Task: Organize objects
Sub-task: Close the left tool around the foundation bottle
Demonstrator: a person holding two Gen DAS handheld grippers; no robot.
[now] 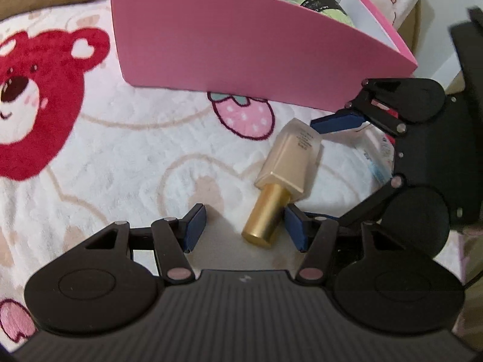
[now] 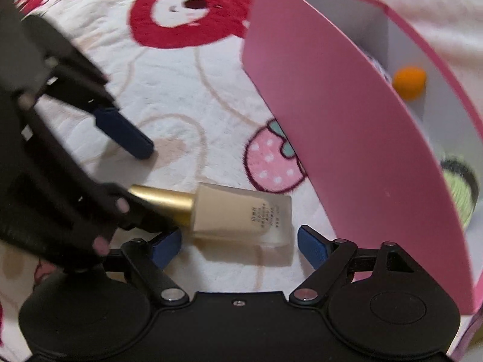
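Observation:
A frosted foundation bottle point(image 1: 297, 147) with a gold cap point(image 1: 265, 217) lies on its side on the bear-print blanket point(image 1: 120, 150), in front of the pink box point(image 1: 241, 45). My left gripper point(image 1: 246, 229) is open and straddles the cap, which sits close to its right finger point(image 1: 295, 230) and well away from the other. My right gripper point(image 2: 240, 249) is open at the bottle's body point(image 2: 241, 214), one blue pad on each side without pressing. In the left wrist view the right gripper point(image 1: 332, 169) comes in from the right. The left gripper point(image 2: 158, 190) enters the right wrist view from the left.
The pink box point(image 2: 332, 120) has white inner walls and holds an orange ball point(image 2: 409, 81) and a green item with a black band point(image 2: 459, 193). A clear piece with blue print point(image 1: 377, 150) shows behind the right gripper. The two grippers' fingers nearly meet beside the cap.

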